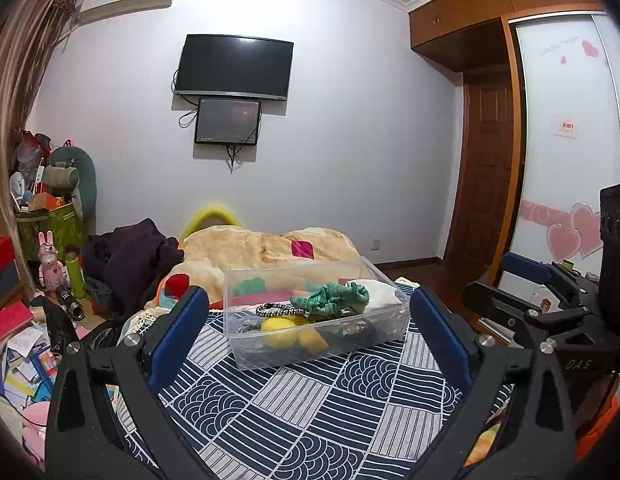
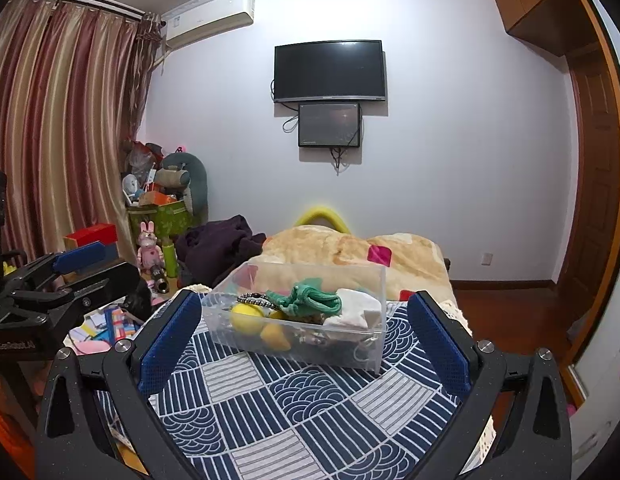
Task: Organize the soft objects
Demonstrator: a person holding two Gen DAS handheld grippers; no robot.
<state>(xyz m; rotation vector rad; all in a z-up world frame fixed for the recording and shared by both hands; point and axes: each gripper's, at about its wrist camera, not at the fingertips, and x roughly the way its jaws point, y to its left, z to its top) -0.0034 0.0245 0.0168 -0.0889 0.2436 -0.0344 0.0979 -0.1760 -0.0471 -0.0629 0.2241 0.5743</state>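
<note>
I held my left tool released, its blue pads spread wide with nothing between them, above the navy and white patterned bedspread. My right tool was equally slack and empty, its pads framing the same stretch of bed from the other side. Just ahead of both sat the clear plastic bin, resting on the bedspread and touched by neither tool. Inside it lay the soft things: a green knitted toy draped over the top of the pile, a white cloth beside it toward the right end, a yellow plush ball low against the front wall, and a black and white braided cord lying over the ball. From the right wrist view the bin stood turned at an angle, the green toy and the white cloth heaped above the rim. Behind the bin a beige fleece blanket lay bunched on the bed, and a dark garment was piled to its left
</note>
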